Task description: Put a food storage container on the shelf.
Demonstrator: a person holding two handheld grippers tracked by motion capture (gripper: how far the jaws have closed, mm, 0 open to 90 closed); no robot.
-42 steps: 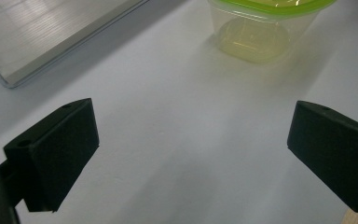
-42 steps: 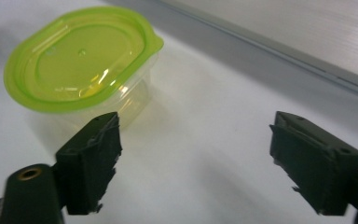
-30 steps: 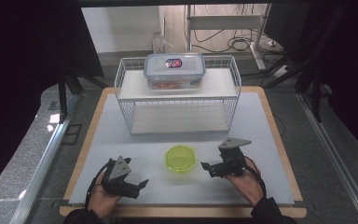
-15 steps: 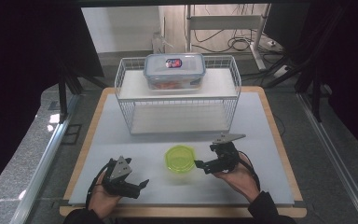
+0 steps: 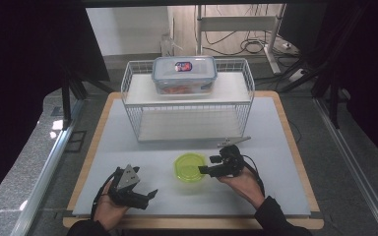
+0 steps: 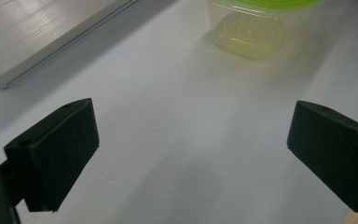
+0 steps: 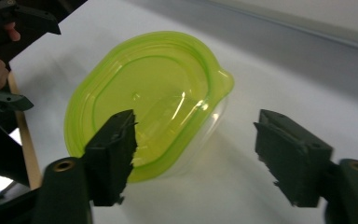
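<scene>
Container: green-lidded tub (image 5: 189,167) sits on the white table (image 5: 275,128), lower centre of the high view, in front of the wire rack (image 5: 187,105). In the right gripper view it lies in the centre-left of the frame (image 7: 149,98), a clear body under a lime lid with a small tab at its right edge.
Right gripper: right gripper (image 5: 215,167) is held by a hand in the lower centre-right of the high view, just beside the tub's right edge. Its jaws stand wide apart with nothing between them (image 7: 196,158); the left jaw overlaps the tub's near rim in the frame, but contact cannot be told.
Left gripper: left gripper (image 5: 140,195) is low at the lower left of the high view, held in the other hand, apart from the tub. Jaws spread wide over bare table (image 6: 191,149); the tub shows at the upper right of that frame (image 6: 256,28).
Rack: a lidded clear box (image 5: 184,73) rests on the top shelf, upper centre of the high view.
</scene>
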